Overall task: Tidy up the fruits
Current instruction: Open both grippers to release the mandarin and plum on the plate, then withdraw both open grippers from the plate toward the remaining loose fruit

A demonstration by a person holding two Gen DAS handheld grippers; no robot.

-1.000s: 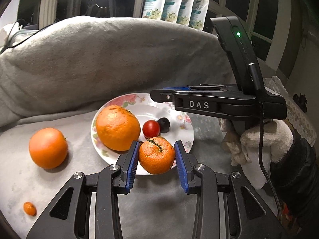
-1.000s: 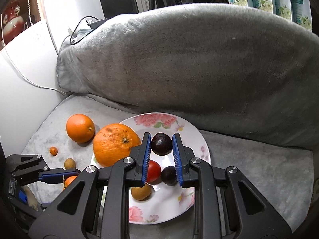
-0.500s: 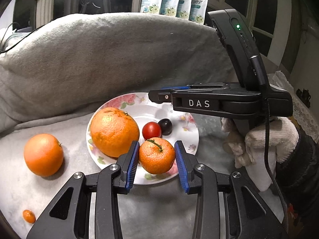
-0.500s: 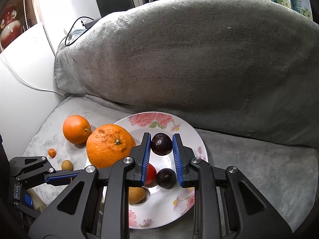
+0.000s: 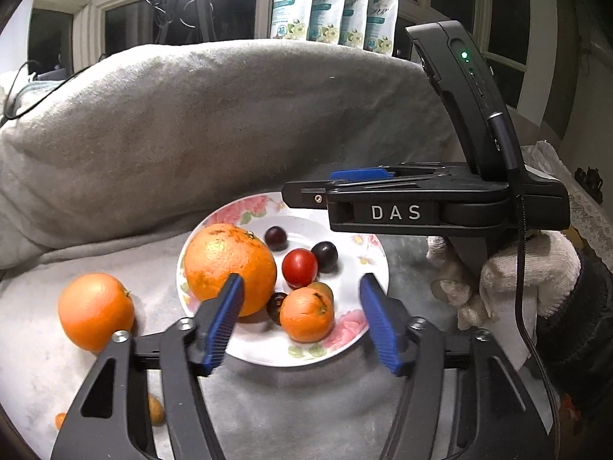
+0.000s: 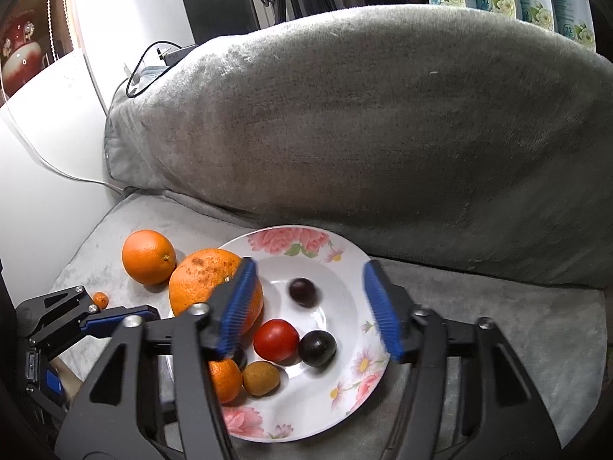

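**Both tools letting go over the plate**

The left tool (image 5: 302, 316) is opening, its ribbed blue pads clear of the dimpled mandarin (image 5: 306, 314) on the glossy floral plate (image 5: 268, 349). The right tool (image 6: 314, 306) is opening too, its smooth dark plum (image 6: 302, 292) loose on the plate. A small fruit (image 5: 155, 408) hides behind the left tool's arm.

Ten fruits, one plate (image 5: 268, 356), four pouches (image 5: 333, 7).
On the plate, seven fruits: one big orange (image 5: 230, 260), one tangerine (image 5: 306, 318), one tomato (image 5: 299, 267), three plums (image 5: 276, 237) (image 5: 325, 255) (image 5: 276, 306) and one brown fruit (image 5: 322, 289). Left of the plate, three more: one small orange (image 5: 95, 310), one kumquat (image 6: 101, 299) and a second brown fruit (image 5: 155, 414). The four pouches stand in one row far behind the plate.
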